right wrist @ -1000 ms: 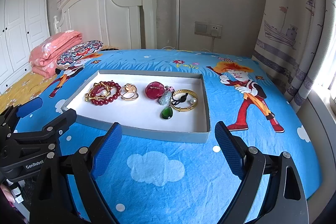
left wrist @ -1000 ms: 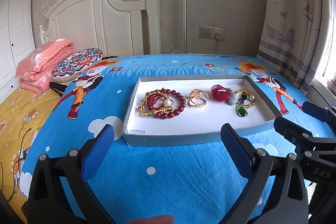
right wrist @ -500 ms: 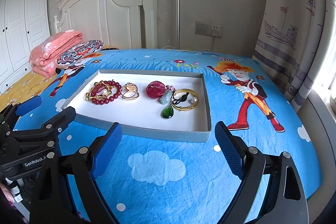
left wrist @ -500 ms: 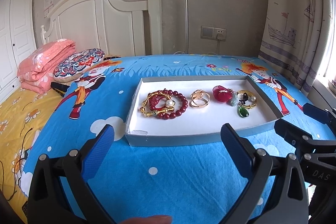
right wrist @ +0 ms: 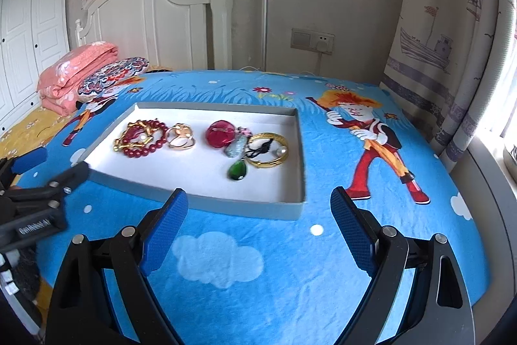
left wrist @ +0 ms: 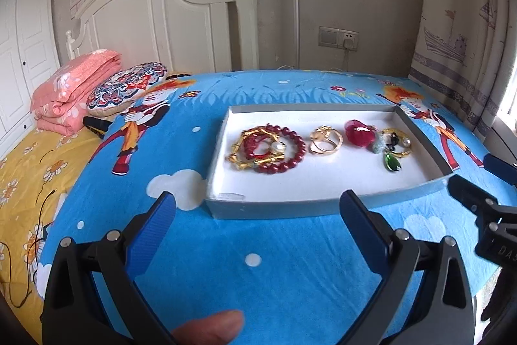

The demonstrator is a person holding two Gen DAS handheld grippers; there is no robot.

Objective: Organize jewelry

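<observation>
Blue-padded left gripper (left wrist: pixel 257 212) hovers low over the bedsheet (left wrist: pixel 258 264), fingers spread wide, nothing between them, pointed at the near wall of the grey tray (left wrist: pixel 274 209), prob. lined up for a reach in. Inside tray, left to right: red bead bracelet (left wrist: pixel 274 147) tangled w/ a gold chain bracelet (left wrist: pixel 240 159), touching; gold rings (left wrist: pixel 324 142) just beside; then a clump w/ a red stone (right wrist: pixel 220 133), green pendant (right wrist: pixel 237 172) and gold bangle (right wrist: pixel 269 149), overlapping. All jewelry sits in the tray, grouped but still knotted, so it fits sorting underway or nearly done. Right gripper (right wrist: pixel 258 215) also hangs wide and empty, near the tray's right corner.
</observation>
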